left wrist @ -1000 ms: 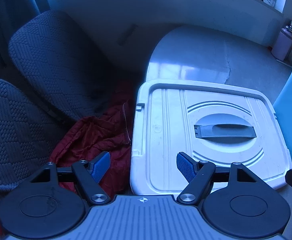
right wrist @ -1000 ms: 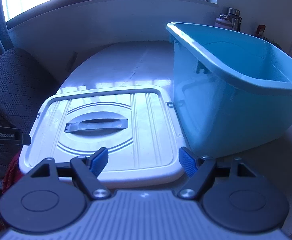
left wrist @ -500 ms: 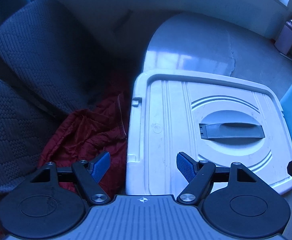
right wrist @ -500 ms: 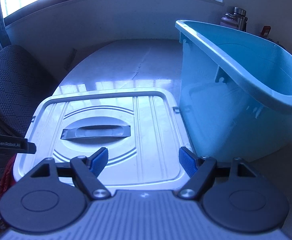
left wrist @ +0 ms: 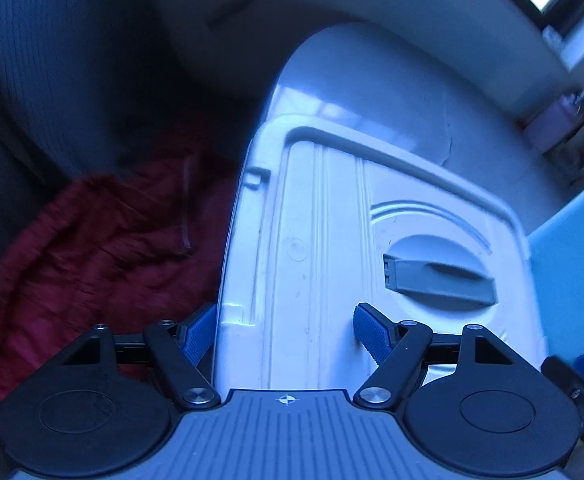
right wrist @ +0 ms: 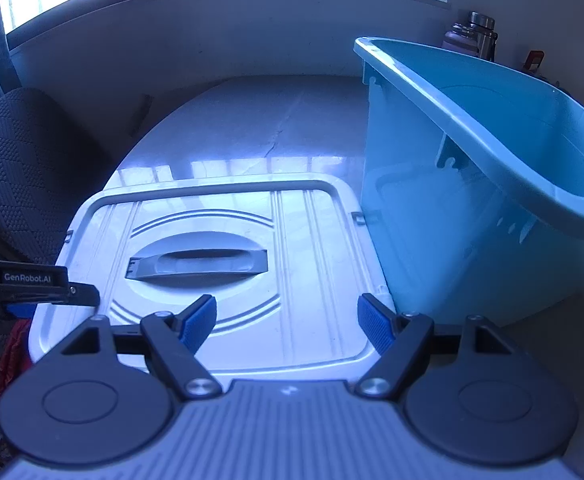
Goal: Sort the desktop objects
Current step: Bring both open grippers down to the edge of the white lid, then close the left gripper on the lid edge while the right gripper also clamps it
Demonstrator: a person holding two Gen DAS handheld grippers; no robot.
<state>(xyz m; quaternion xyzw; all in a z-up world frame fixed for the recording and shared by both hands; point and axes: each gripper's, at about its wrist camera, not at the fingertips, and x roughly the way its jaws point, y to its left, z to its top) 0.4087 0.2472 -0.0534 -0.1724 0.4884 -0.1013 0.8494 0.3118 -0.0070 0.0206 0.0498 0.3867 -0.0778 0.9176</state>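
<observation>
At the desk's point(right wrist: 252, 120) near-left corner lay the white lid point(right wrist: 228, 248), flat, its grey handle point(right wrist: 198, 265) up, overhanging the desk's left edge. Just beside its right side stood the blue bin point(right wrist: 471, 208), tilted. Left gripper point(left wrist: 282, 332) straddled the lid's left edge, jaws partly open, one blue pad outside the rim and one over the top; whether either touched was unclear. Right gripper point(right wrist: 286, 320) hung over the lid's near right part, jaws wide and holding nothing. Red cloth point(left wrist: 104, 248) lay left of the desk.
</observation>
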